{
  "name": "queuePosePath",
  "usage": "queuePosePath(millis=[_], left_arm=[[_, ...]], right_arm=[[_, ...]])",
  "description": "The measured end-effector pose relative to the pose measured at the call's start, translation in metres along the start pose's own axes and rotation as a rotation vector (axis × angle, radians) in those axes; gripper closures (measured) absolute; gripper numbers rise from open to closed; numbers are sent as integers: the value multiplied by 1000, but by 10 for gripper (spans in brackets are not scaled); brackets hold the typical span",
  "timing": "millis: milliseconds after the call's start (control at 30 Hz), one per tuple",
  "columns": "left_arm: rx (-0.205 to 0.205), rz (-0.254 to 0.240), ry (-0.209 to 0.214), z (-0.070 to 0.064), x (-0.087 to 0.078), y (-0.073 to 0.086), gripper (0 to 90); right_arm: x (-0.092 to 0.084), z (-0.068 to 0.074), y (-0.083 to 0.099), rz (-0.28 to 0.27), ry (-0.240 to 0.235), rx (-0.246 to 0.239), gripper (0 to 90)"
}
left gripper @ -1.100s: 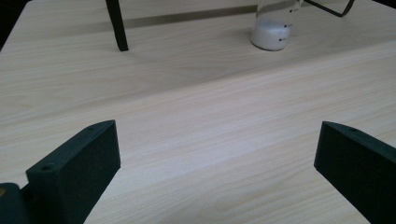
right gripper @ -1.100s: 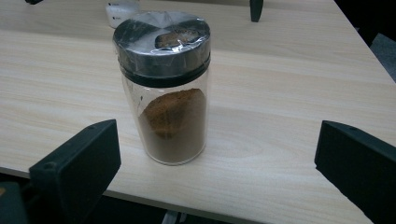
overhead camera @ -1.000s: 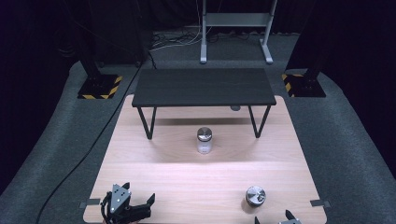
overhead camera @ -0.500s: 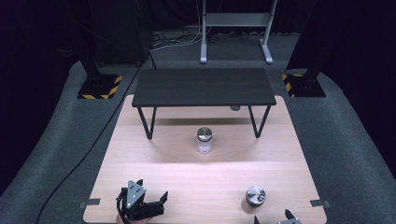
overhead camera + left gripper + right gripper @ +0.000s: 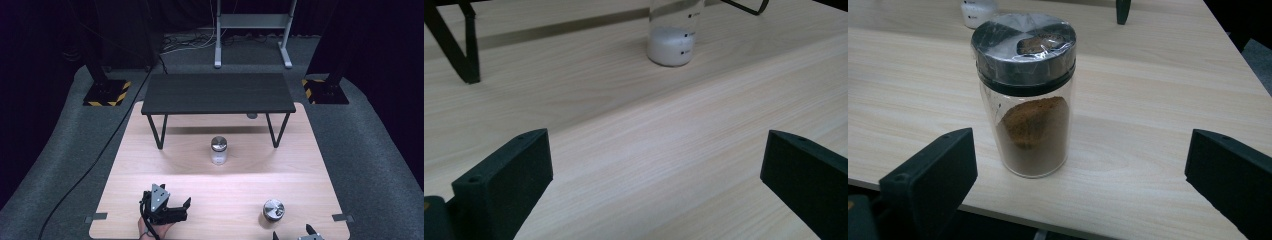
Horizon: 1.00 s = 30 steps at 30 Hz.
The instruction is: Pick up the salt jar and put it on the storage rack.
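Pale wood-grain tabletop (image 5: 310, 165) sits in a dark room, ringed by grey carpet, with a low black bench (image 5: 218, 93) standing across its far half and a grey metal stand on the floor beyond. Two spice jars stand upright on the wood, well apart. One with white powder (image 5: 219, 150) is near the middle, just in front of the bench. The other, a jar of brown powder (image 5: 273, 210) with a metal lid wrapped in clear film, stands near the front right edge. Compared with a second ago, the left claw (image 5: 175, 206) has moved rightward and forward from the front left corner, further onto the tabletop. Its jaws are spread wide and empty, and in the left gripper view the white-powder jar (image 5: 672, 37) lies ahead between them but well off. That shift suggests the left hand is beginning a reach toward that jar, with most of the approach left. The right claw (image 5: 295, 234) has stayed at the front edge, jaws also spread wide and holding nothing. In the right gripper view the brown-powder jar (image 5: 1024, 95) stands near, in the left part of the gap and untouched by either jaw. A black cable trails across the carpet at the left.
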<state>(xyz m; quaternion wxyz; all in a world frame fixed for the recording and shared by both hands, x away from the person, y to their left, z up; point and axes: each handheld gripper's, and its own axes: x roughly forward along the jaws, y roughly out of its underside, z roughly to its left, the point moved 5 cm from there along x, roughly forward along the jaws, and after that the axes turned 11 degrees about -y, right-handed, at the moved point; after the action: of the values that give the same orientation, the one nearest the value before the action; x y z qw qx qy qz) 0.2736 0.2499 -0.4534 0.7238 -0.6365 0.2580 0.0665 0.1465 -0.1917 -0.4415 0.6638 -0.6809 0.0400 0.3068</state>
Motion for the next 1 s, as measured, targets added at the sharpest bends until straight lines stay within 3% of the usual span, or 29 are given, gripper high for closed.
queuePosePath(millis=[200, 500, 833, 1000], left_arm=[[-2, 3, 29, -7, 20, -7, 0], [30, 18, 65, -17, 46, -20, 0], [75, 25, 84, -22, 79, -43, 0], [76, 29, 85, -25, 95, -53, 0]], right_arm=[[0, 0, 0, 2, -6, 0, 0], [2, 2, 0, 8, -21, -6, 0], [1, 2, -1, 3, -22, -16, 0], [1, 2, -1, 8, -21, -19, 0]])
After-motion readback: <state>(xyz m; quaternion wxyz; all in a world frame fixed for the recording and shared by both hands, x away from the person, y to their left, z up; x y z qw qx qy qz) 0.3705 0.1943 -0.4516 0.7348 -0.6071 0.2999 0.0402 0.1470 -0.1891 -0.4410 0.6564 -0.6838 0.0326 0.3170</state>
